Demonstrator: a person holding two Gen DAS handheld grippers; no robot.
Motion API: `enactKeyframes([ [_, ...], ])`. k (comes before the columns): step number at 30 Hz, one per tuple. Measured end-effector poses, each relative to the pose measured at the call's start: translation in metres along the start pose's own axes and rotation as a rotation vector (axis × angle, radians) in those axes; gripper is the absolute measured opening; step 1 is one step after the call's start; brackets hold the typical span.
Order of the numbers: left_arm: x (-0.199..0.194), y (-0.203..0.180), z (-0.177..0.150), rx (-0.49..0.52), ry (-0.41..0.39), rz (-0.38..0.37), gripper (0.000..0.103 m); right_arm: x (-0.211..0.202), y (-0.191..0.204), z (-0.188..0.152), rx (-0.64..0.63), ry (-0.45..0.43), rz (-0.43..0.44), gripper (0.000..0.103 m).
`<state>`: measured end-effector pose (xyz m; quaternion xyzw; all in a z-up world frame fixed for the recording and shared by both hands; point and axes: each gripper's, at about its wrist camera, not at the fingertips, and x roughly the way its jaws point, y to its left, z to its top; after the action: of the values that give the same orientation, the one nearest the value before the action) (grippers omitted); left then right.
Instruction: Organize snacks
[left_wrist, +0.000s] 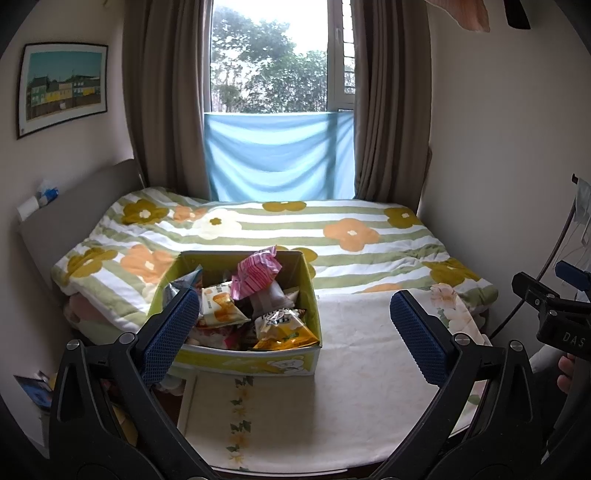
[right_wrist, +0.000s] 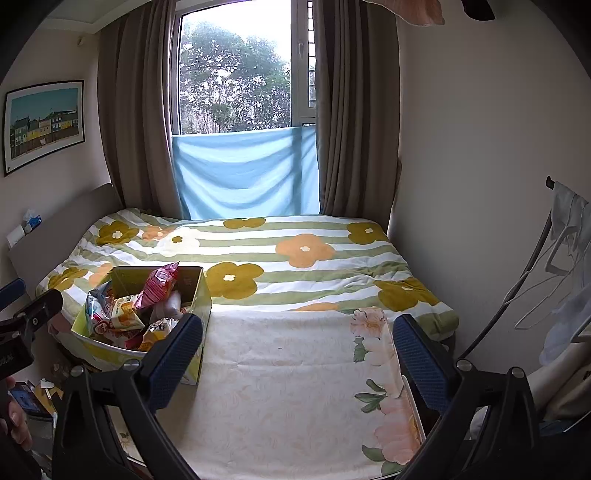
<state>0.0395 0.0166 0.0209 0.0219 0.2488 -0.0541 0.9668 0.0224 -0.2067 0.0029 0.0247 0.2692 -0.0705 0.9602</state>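
Site: bed with floral quilt (right_wrist: 303, 251); cream cloth (left_wrist: 354, 354) spread at near end. Yellow-green carton (left_wrist: 243, 360) sits on cloth, left of centre, piled with snack packs: pink striped pack (left_wrist: 256, 275) on top, poking above rim; orange-yellow pack (left_wrist: 282, 328) at near wall; others jumbled below, labels unreadable.

Left gripper (left_wrist: 295, 336): jaws spread wide, empty, held back from carton, left pad lined up w/ carton's left wall. Right gripper (right_wrist: 295, 360): also spread wide, empty, aimed at bare cloth right of carton.

Status: all visible snacks are in carton, none on cloth. Fits either a pile awaiting sort-out or a load just gathered in; pics don't settle which, so no move prescribed.

Handling notes, whichever applies: packs are crinkly film, prob. slippery and crush-prone. Grip by sealed edge, not the belly. Approach from above; the top pack is the only one free of overlap. Carton is light card and may slide on cloth if nudged, so keep pads clear of the walls.
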Motion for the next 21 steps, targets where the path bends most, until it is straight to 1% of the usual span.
enactKeyframes([
  [21, 0.0008, 0.0008, -0.0013, 0.001, 0.002, 0.003, 0.103, -0.0004, 0.0000, -0.0002, 0.010, 0.003, -0.013, 0.102],
])
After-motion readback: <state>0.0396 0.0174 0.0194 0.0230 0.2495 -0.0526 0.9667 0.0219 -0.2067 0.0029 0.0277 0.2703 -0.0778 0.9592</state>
